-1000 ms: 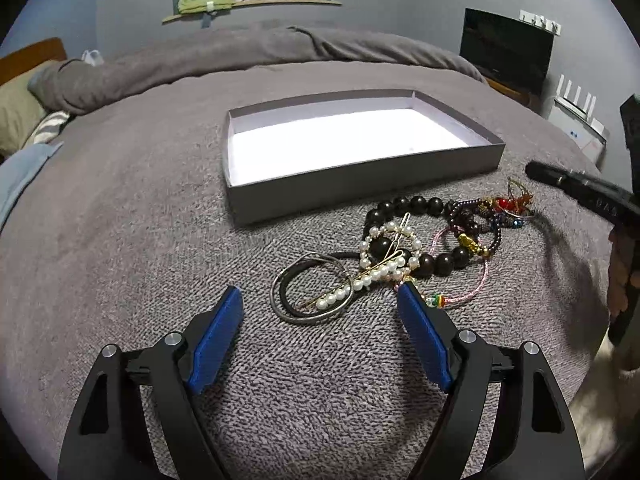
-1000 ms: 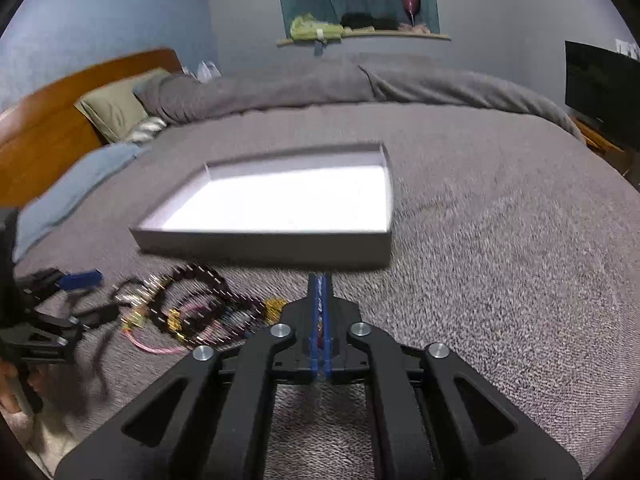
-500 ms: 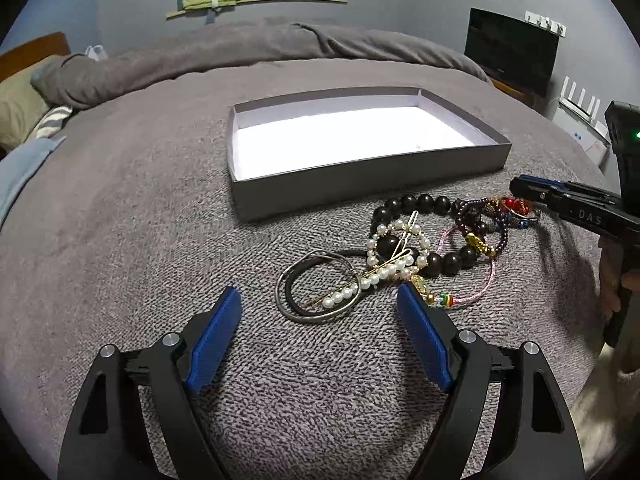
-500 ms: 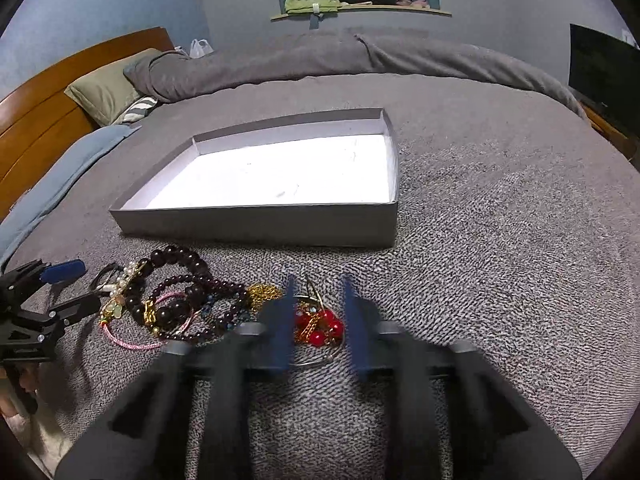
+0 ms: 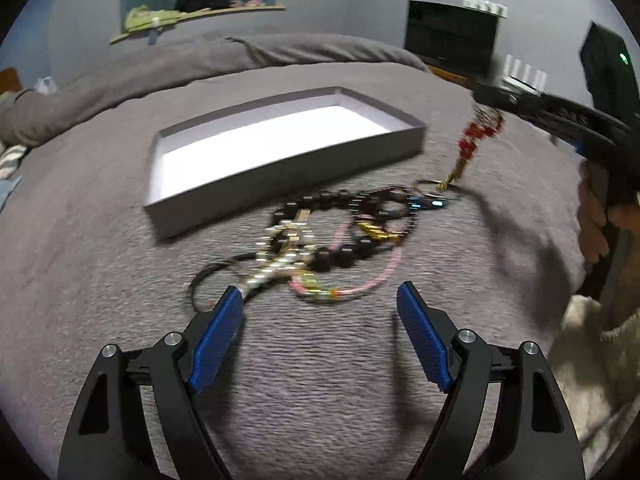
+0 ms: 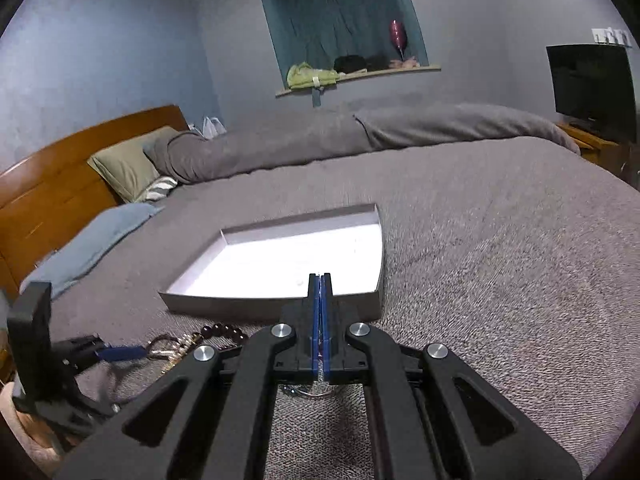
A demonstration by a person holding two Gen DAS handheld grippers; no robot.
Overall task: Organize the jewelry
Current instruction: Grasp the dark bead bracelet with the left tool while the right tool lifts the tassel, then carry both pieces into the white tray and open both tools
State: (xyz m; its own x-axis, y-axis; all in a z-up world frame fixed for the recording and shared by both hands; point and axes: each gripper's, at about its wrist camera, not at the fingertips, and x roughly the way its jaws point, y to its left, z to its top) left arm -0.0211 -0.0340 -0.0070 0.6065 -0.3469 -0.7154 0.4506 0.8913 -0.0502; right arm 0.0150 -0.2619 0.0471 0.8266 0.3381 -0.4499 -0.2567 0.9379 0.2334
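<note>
A shallow grey box (image 5: 224, 184) with a white inside lies on the grey bedspread; it also shows in the right wrist view (image 6: 376, 296). A tangle of bracelets (image 5: 340, 236), dark beads, pearls and a pink cord, lies in front of it. My left gripper (image 5: 320, 320) is open and empty just short of the tangle. My right gripper (image 6: 321, 280) is shut on a red-bead piece with a gold tassel (image 5: 478, 136), which hangs above the bed at the tangle's right end. In the right wrist view only a thin wire loop (image 6: 316, 392) shows under the fingers.
A rolled grey duvet (image 6: 360, 136) lies across the far side of the bed. Pillows (image 6: 124, 168) and a wooden headboard (image 6: 48, 196) are at the left. A black screen (image 6: 592, 88) stands on a stand at the right.
My right gripper closed on the red-bead piece and lifted it up off the pile. My left gripper moved a little closer to the tangle and stays open.
</note>
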